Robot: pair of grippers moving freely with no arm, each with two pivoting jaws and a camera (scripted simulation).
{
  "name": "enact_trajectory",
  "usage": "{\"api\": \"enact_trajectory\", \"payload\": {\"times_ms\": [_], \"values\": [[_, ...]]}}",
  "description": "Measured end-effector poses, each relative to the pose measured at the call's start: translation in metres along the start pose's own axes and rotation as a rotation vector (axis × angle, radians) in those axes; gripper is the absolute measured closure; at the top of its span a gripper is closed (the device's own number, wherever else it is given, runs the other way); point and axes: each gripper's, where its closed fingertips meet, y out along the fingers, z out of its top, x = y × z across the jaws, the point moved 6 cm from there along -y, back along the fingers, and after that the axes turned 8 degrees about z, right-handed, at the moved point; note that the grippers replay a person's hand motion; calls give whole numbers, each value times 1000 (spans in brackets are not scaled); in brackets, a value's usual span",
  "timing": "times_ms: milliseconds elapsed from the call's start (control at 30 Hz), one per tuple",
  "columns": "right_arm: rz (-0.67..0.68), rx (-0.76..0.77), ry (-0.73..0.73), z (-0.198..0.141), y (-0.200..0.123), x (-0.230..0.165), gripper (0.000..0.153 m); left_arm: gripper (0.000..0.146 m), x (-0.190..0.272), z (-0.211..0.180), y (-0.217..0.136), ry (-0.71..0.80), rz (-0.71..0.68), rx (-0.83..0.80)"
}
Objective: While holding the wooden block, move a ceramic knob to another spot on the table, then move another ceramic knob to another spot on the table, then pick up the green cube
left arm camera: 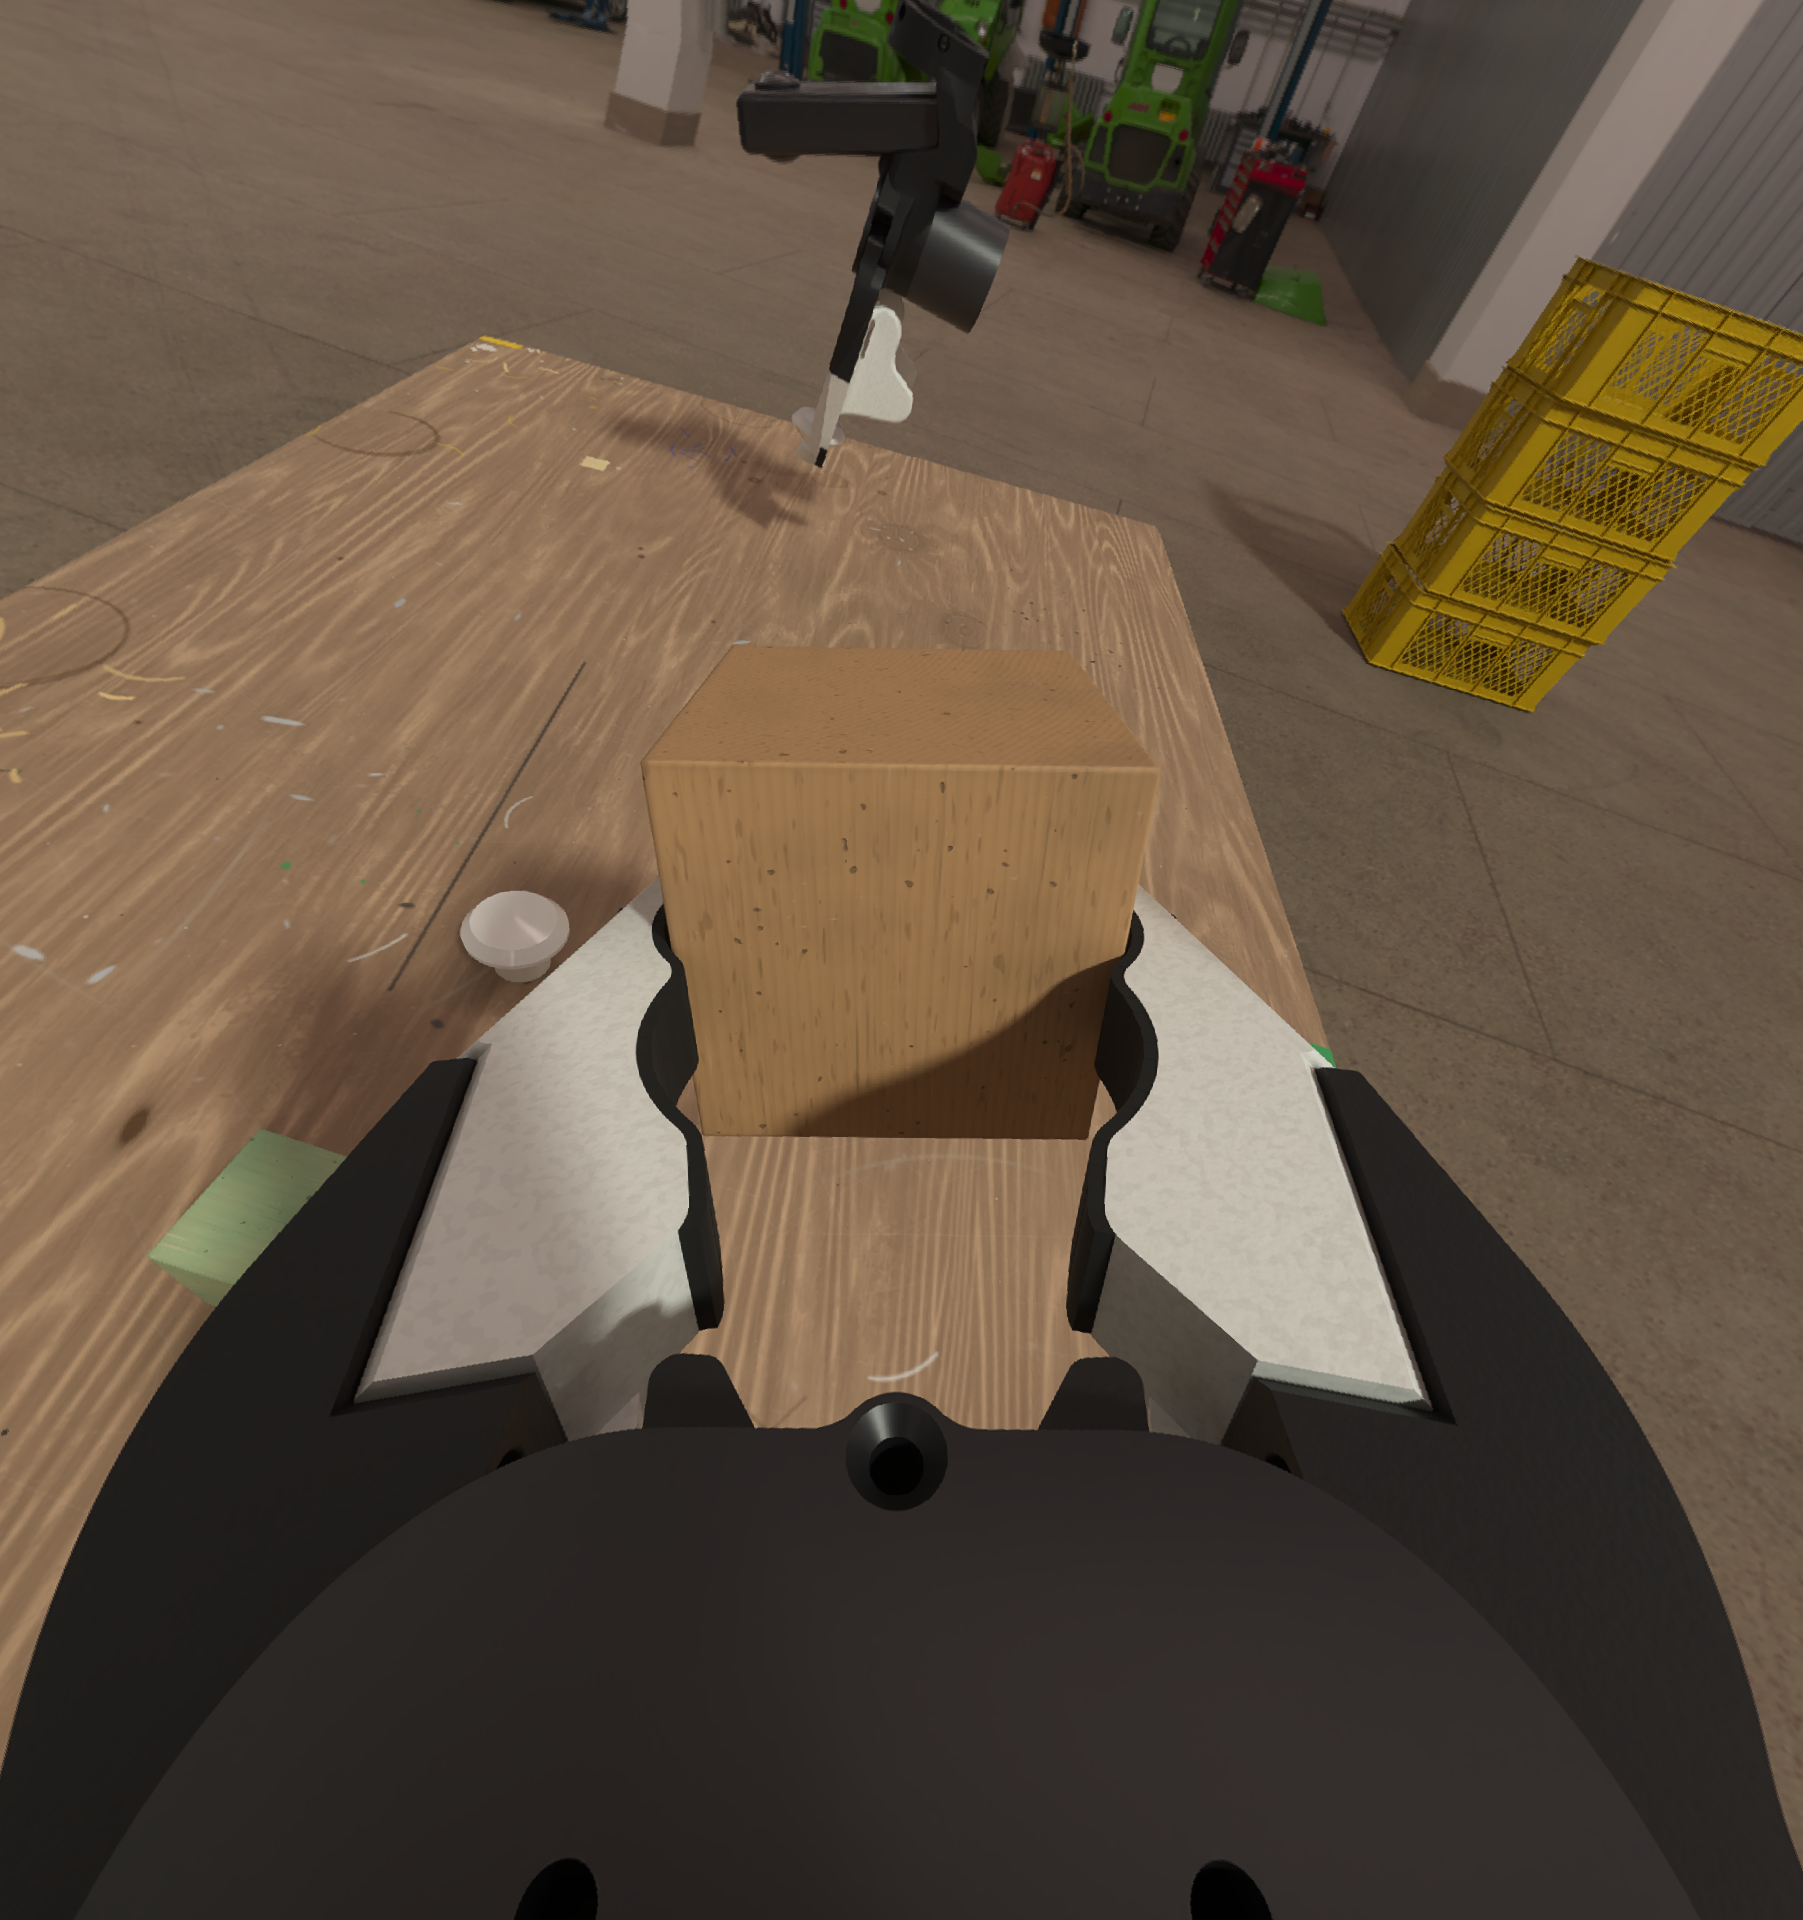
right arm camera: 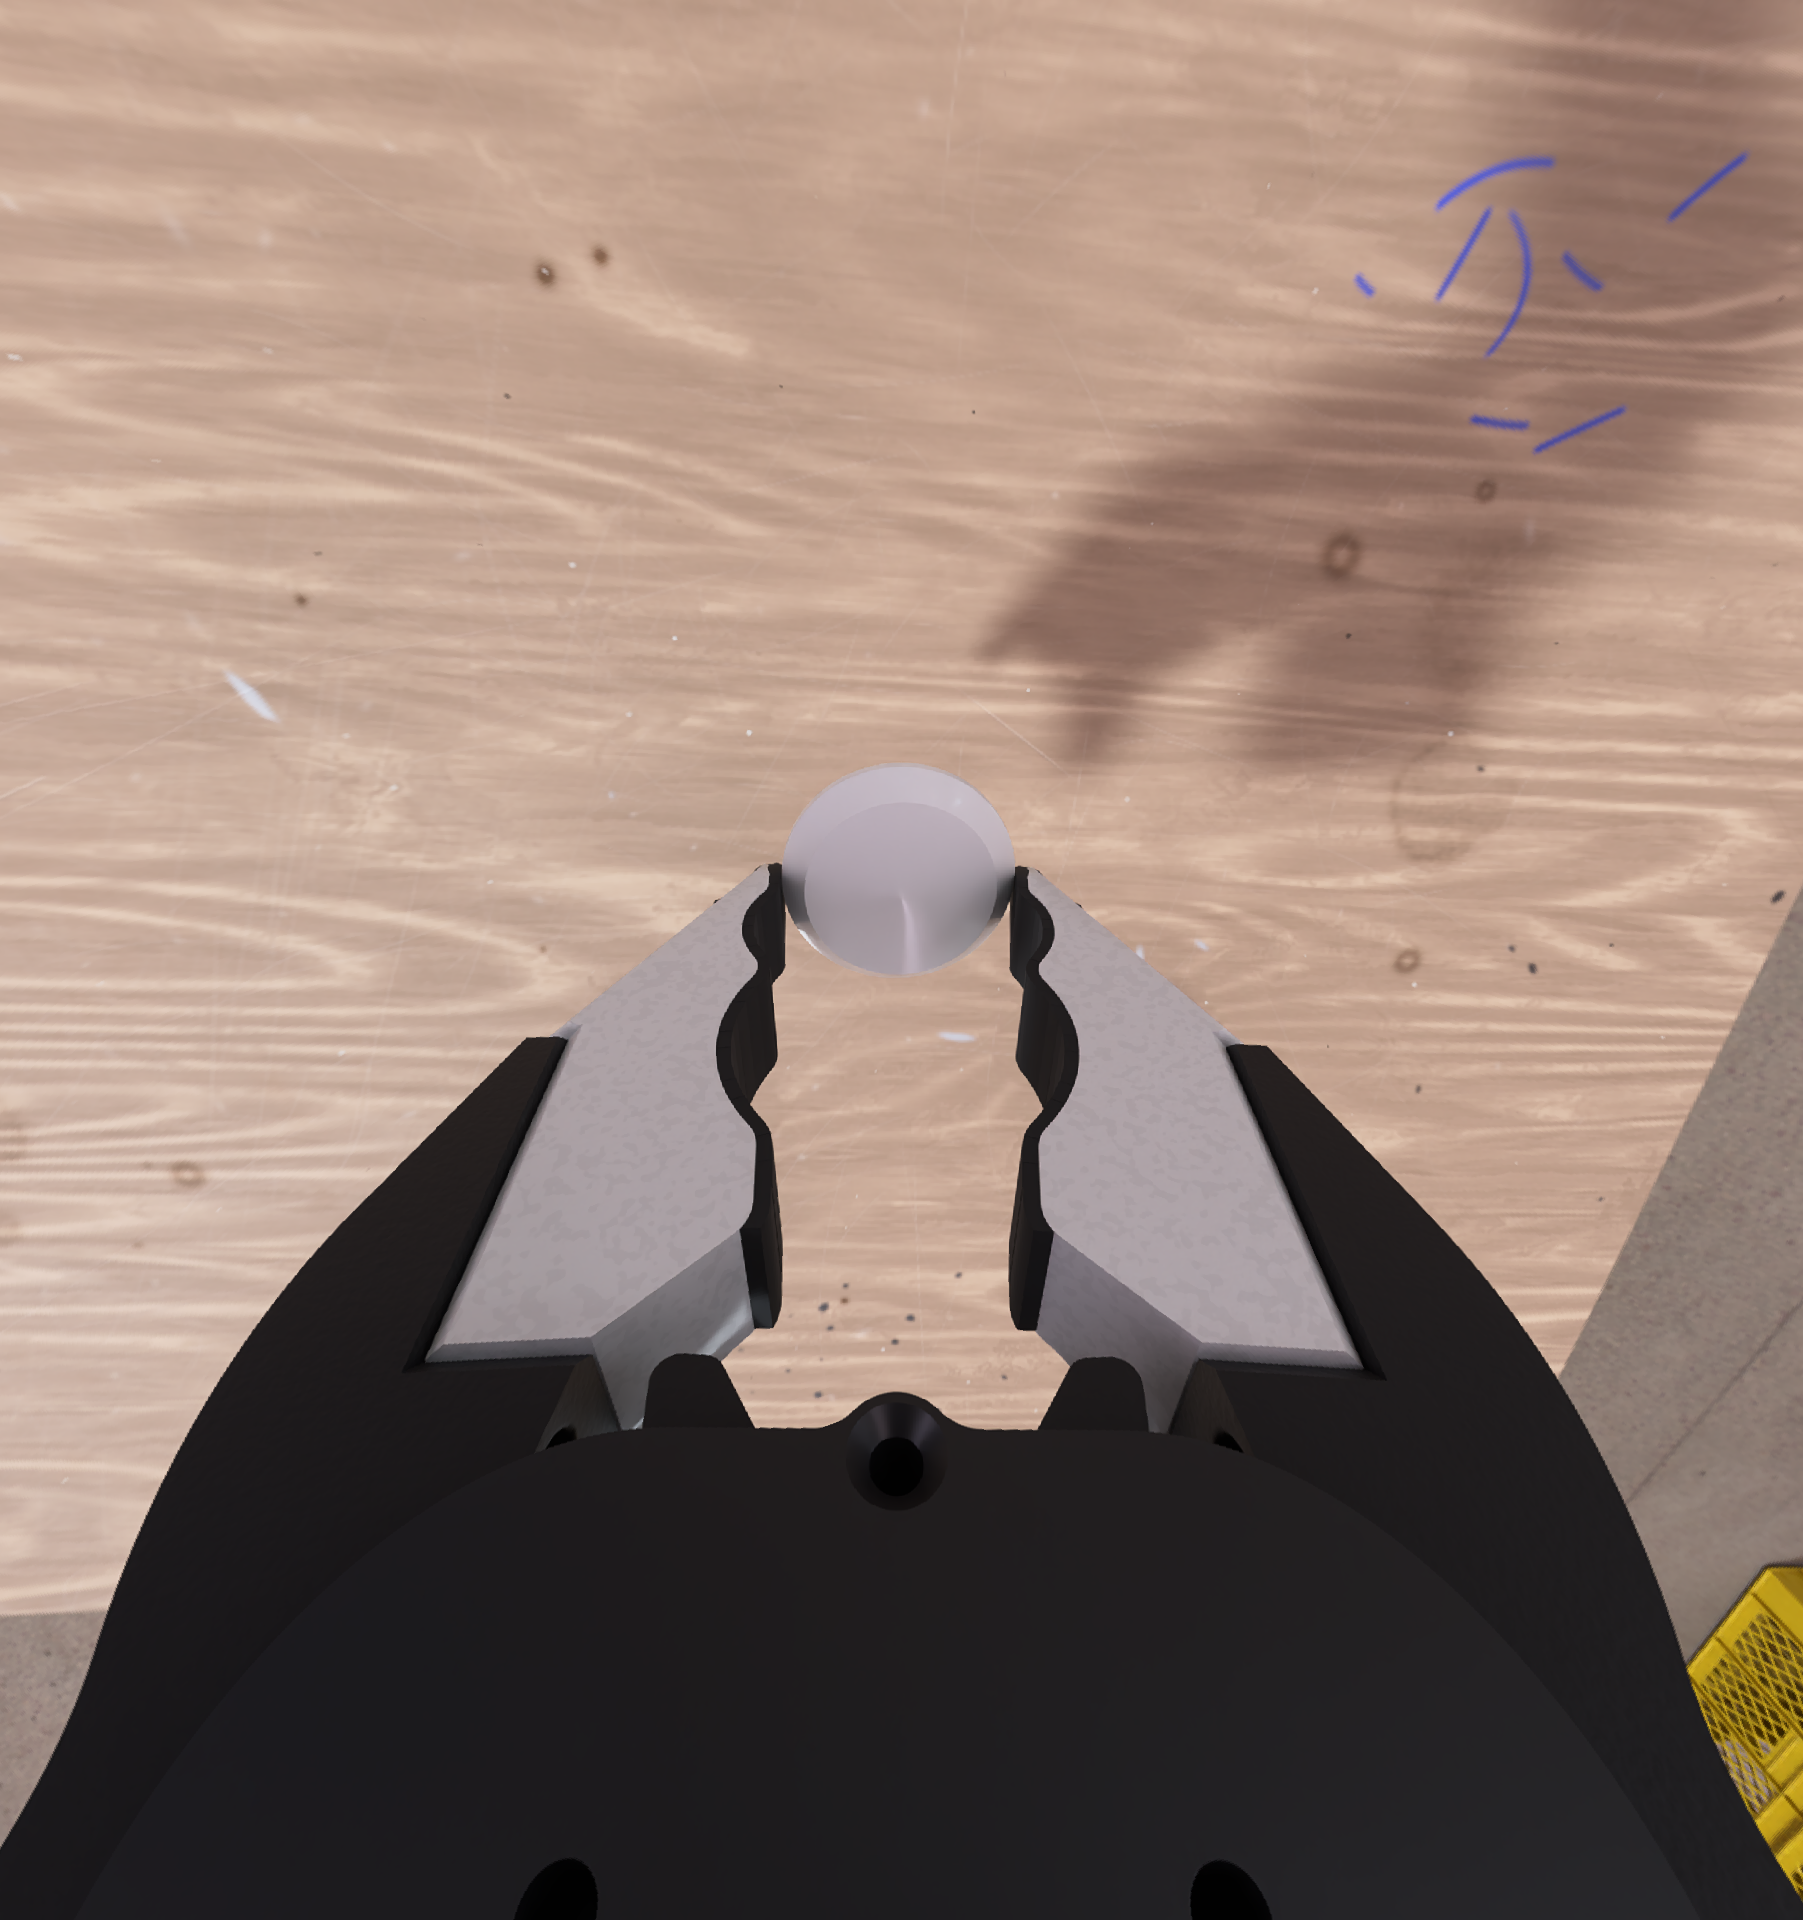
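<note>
The left gripper (left arm camera: 897, 997) has its jaws clamped on the speckled wooden block (left arm camera: 897, 883) above the plywood table (left arm camera: 305, 675). The right gripper (right arm camera: 897, 914) pinches a round white ceramic knob (right arm camera: 897, 868) by the tips only, near the table's far edge; that smooth dome could squirt free.

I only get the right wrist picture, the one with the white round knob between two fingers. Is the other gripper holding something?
Observer: Yes. The left gripper is shut on a wooden block.
Operator: Is there another knob anywhere?
Observer: One more ceramic knob sits on the table, left of the block.
Operator: Where's the green cube?
Observer: The green cube lies on the table, partly hidden behind the left gripper's left finger.
Operator: Is my knob near the edge?
Observer: Yes. The right gripper holds it at the table's far end.
</note>
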Motion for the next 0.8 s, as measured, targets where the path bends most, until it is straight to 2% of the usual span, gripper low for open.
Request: {"api": "enact_trajectory", "payload": {"times_ms": [300,800], "values": [[-1,-51,7,2,41,8,109,68,-6,-3,3,-12,1,-10],[10,-38,-6,-4,64,13,109,68,-8,-6,9,-20,-7,-30]]}}
